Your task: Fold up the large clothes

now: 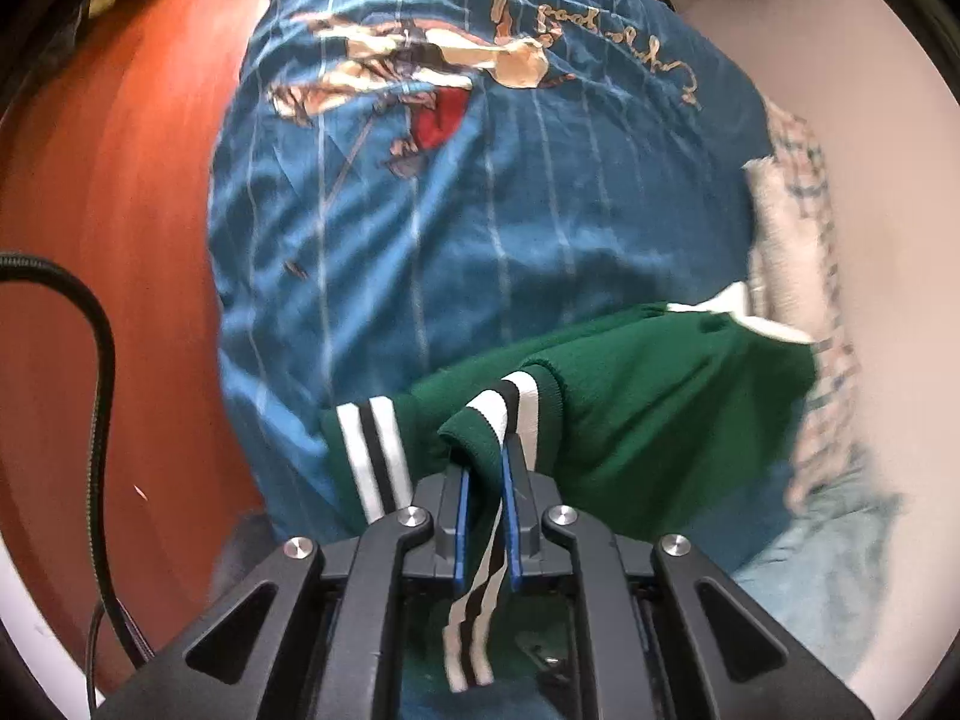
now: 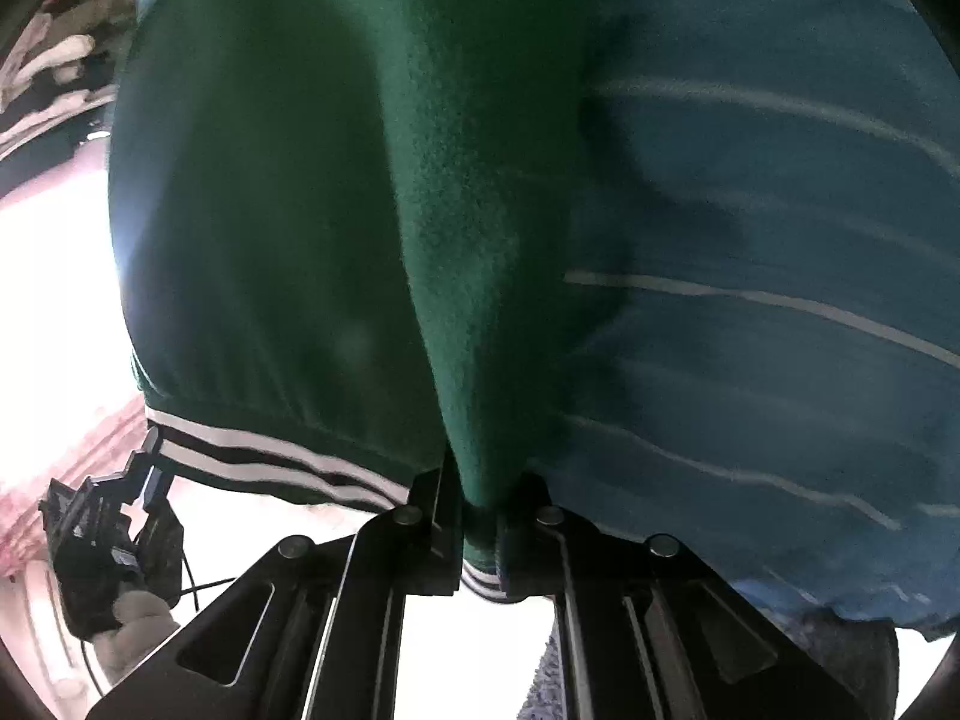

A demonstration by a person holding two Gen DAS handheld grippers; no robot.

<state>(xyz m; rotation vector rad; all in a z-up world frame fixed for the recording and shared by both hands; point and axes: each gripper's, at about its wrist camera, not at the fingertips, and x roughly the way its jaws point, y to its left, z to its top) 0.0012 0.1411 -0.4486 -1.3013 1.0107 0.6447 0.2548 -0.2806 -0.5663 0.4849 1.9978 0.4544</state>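
Note:
A large green knit garment (image 1: 648,408) with white and black striped ribbed edges lies bunched on a blue striped bed cover (image 1: 480,210). My left gripper (image 1: 483,462) is shut on a striped ribbed edge (image 1: 510,402) of it, and the band hangs down between the blue pads. In the right wrist view the green garment (image 2: 300,210) fills most of the frame, lifted off the blue cover (image 2: 780,240). My right gripper (image 2: 480,480) is shut on a fold of the green cloth by its striped hem (image 2: 270,456). The left gripper (image 2: 114,534), held by a gloved hand (image 2: 138,624), shows at the lower left.
A red-brown wooden floor (image 1: 120,210) runs along the left of the bed. A black cable (image 1: 99,360) loops at the left edge. A checked cloth (image 1: 810,300) and a pale blue cloth (image 1: 828,570) lie at the bed's right side, against a white wall (image 1: 888,150).

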